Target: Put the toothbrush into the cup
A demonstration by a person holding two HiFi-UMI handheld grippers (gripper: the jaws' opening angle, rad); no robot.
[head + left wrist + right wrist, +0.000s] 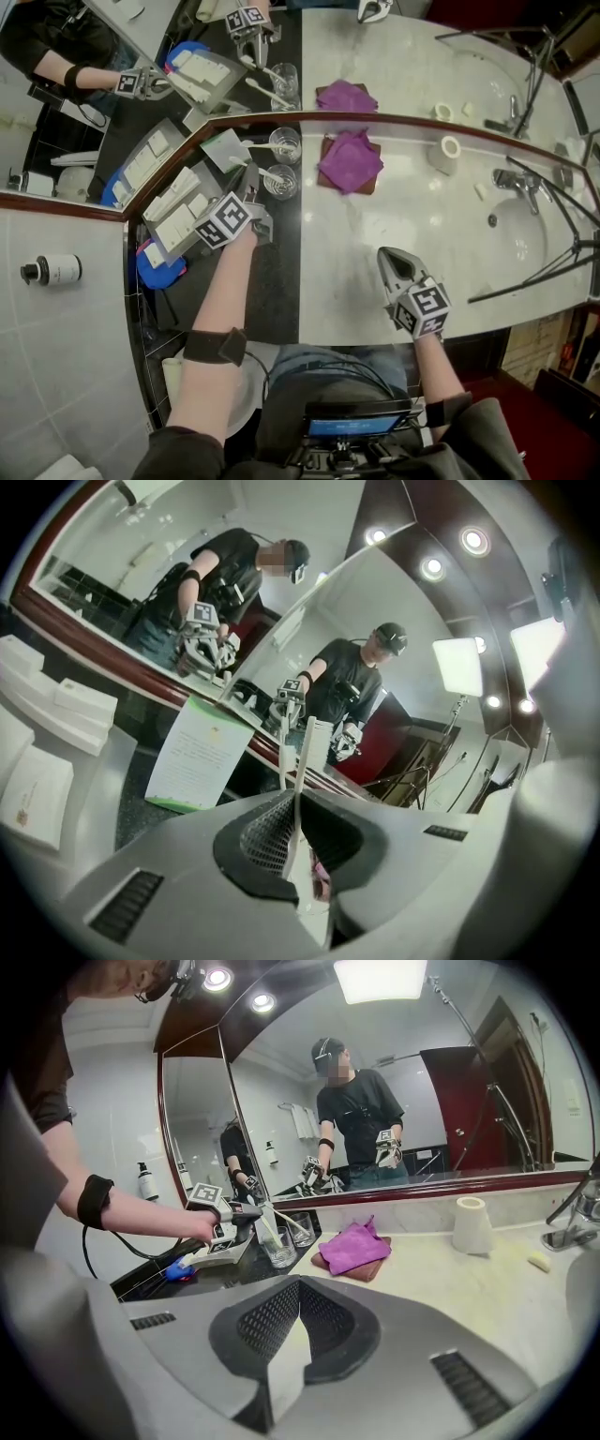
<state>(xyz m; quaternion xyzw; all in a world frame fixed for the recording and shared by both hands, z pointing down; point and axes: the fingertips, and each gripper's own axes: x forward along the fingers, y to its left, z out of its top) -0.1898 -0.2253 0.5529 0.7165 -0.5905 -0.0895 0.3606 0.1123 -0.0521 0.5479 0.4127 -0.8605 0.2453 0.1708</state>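
My left gripper is shut on a white toothbrush, which sticks out past its tips. In the right gripper view the toothbrush slants from the left gripper toward the nearer clear glass cup. From above, its far end lies over that cup; I cannot tell whether it is inside. A second glass cup with a white stick in it stands just behind, by the mirror. My right gripper rests shut and empty on the marble counter, well to the right.
A purple cloth lies on a brown pad beside the cups. A white wrapped roll, the tap and the sink basin are at the right. A tray of white packets and a card sit left of my left gripper.
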